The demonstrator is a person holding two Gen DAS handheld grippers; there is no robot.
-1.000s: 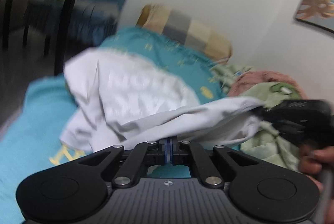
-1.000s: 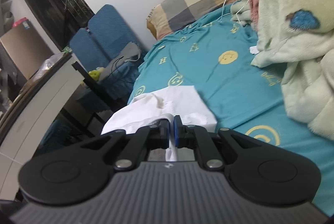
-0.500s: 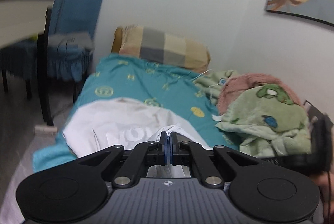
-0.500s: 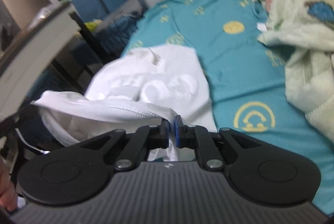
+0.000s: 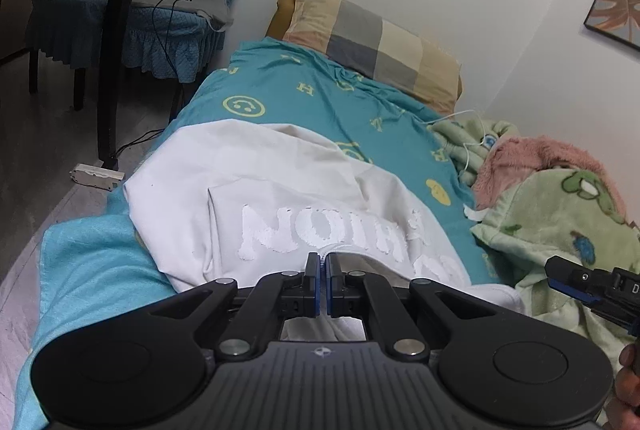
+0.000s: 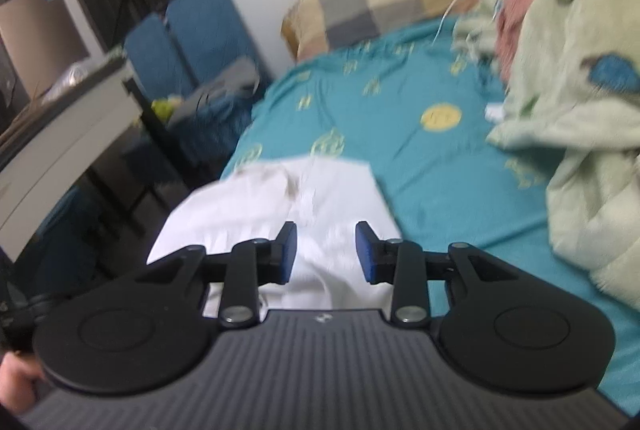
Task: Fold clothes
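White shirt lies spread on the teal bedsheet, near the foot end and toward the bed's left edge, raised white lettering facing up & reading upside down from the left wrist cam; one flap folded over the body w/ a straight crease on the left side. Left gripper fingers pinched nearly together, a fold of shirt hem bunched right at the tips, looks clamped on the fabric. Right gripper fingers spread wide, nothing between them, hovering over the shirt's near part; right cam is motion-blurred so can't tell if the tips touch the cloth. Its blue-padded tip also shows at the right edge of the left cam, just beside the shirt's lower right corner, w/ a bit of a hand under it. Sheet has yellow smiley prints. Checked pillow at the head against the wall. Green plush blanket heaped on the right side, pink fleece tucked behind it, thin white cable across that pile. Blue chair off the bed's left side, dark table leg in front of it, framed picture on the wall.
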